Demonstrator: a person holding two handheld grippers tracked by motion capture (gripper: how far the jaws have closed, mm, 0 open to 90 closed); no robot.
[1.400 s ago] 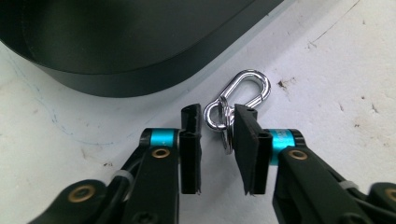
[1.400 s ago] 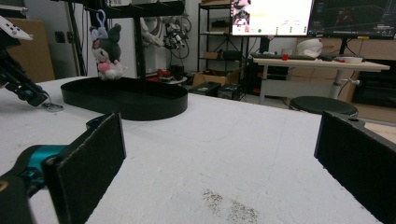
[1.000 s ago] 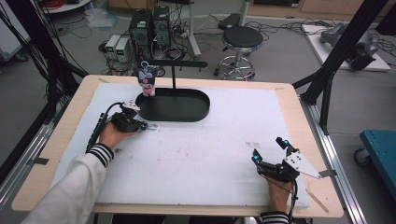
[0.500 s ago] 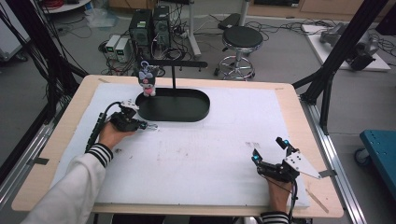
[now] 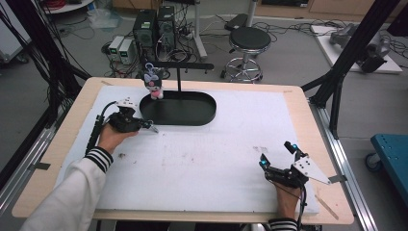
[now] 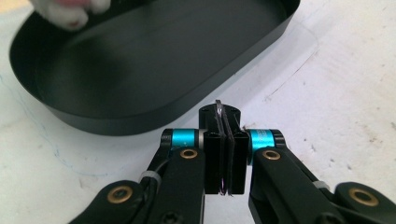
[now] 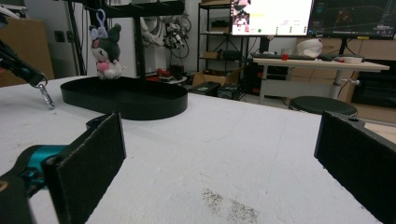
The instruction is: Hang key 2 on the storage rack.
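Note:
A small plush toy [image 5: 154, 85] [image 7: 108, 53] hangs by a loop from the black stand's bar [image 5: 179, 66] over the left end of a black oval tray [image 5: 192, 120] [image 6: 116, 123] [image 7: 140, 105]. My left gripper [image 5: 144, 126] [image 6: 226, 154] lies on the white mat just in front of the tray's left end. It is shut on a thin metal key-chain clasp [image 6: 218, 106], which dangles from its tip [image 7: 45, 98]. My right gripper [image 5: 277, 155] [image 7: 224, 158] rests near the mat's front right corner, open with nothing between its pads [image 7: 88, 163].
The white mat [image 5: 211, 163] covers most of the wooden table [image 5: 317, 144]. Beyond the far edge are a stool [image 5: 246, 41] and computer boxes [image 5: 154, 24] on the floor. A black frame post [image 5: 337, 91] rises at the table's right edge.

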